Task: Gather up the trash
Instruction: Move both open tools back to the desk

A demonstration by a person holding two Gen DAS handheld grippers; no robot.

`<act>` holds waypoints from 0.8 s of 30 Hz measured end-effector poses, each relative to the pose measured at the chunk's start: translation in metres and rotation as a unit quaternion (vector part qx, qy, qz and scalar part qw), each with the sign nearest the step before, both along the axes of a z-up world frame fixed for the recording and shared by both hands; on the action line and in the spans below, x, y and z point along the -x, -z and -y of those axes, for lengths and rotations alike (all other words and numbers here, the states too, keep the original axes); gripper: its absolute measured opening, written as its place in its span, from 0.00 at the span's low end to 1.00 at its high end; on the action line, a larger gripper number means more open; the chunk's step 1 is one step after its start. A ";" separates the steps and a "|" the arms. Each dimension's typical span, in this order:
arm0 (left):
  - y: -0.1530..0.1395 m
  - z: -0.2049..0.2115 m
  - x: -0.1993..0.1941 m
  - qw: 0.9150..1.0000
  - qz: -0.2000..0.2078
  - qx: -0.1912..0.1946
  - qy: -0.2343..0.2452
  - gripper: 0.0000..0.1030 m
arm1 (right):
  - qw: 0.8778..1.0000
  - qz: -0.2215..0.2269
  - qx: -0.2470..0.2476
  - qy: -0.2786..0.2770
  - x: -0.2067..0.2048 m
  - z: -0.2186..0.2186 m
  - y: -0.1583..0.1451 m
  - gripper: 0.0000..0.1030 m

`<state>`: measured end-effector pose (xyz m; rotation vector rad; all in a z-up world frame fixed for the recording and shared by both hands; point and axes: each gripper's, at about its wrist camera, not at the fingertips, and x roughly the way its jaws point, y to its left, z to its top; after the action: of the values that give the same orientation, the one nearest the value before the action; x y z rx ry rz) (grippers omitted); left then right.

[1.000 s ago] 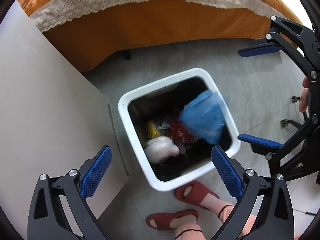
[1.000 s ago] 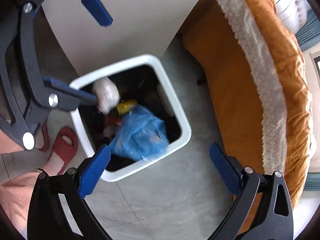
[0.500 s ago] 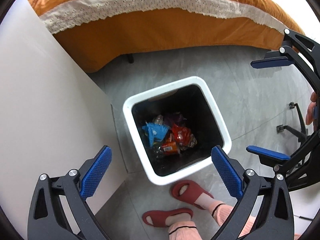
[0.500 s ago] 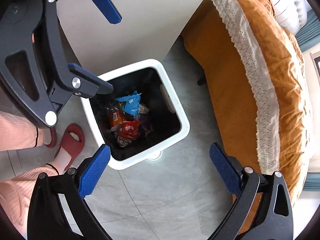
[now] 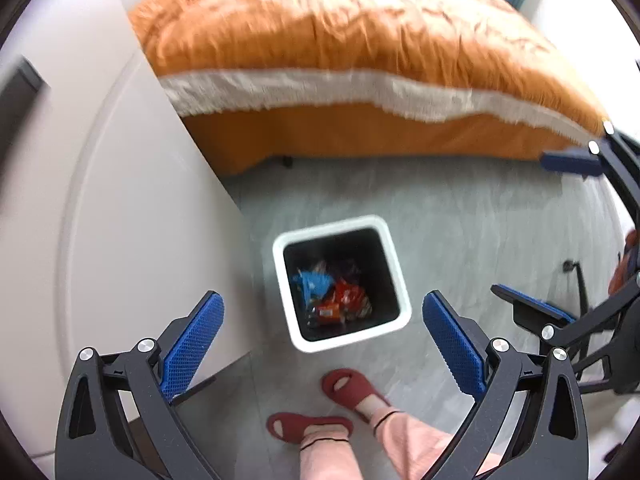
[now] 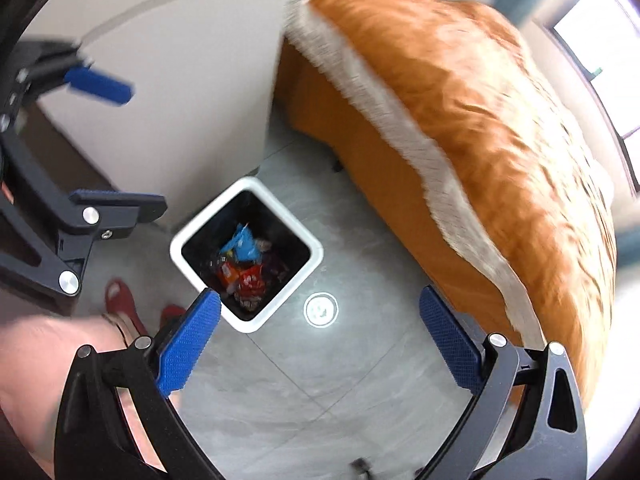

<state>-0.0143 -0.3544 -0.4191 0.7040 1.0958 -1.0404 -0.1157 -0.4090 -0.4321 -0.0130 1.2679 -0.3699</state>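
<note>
Blue-padded left gripper: nearest the left wrist camera, jaws spread wide and holding nothing, pads at 7 and 5 o'clock.
Right gripper: jaws likewise spread wide and empty; in the left wrist view it sits at 3 o'clock.
Person: red slippers and pink trouser legs at 6 o'clock on the floor, just below the bin.
Floor: grey tiles; a round floor drain lies just beside the bin at its 4 o'clock in the right wrist view.
Trash bin: white, square, open-topped with a dark inside, standing on the floor between the pads, apart from both grippers.
Trash: at the bottom of the bin, a blue wrapper above red and orange wrappers.
White cabinet: at 9 o'clock, just beside the bin.
Bed: farthest, at 12 o'clock, under an orange cover with a white lace band; blurred.
</note>
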 end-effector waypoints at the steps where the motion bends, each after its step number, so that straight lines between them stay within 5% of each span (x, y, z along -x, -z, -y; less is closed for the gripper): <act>1: -0.016 -0.002 0.001 1.000 0.004 0.009 -0.005 0.95 | 1.000 0.010 -0.003 0.019 0.007 0.000 -0.014 0.96; 11: -0.144 -0.022 0.003 0.993 0.033 0.106 -0.038 0.95 | 0.994 0.090 0.026 0.063 0.021 -0.017 -0.128 0.96; 24: -0.259 -0.085 -0.027 0.970 0.129 0.173 -0.115 0.95 | 0.979 0.204 0.020 -0.009 -0.030 -0.044 -0.228 0.96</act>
<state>0.0130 -0.2695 -0.1604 0.4062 0.7271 -0.8828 -0.0859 -0.3645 -0.2042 0.0155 0.8531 -0.3606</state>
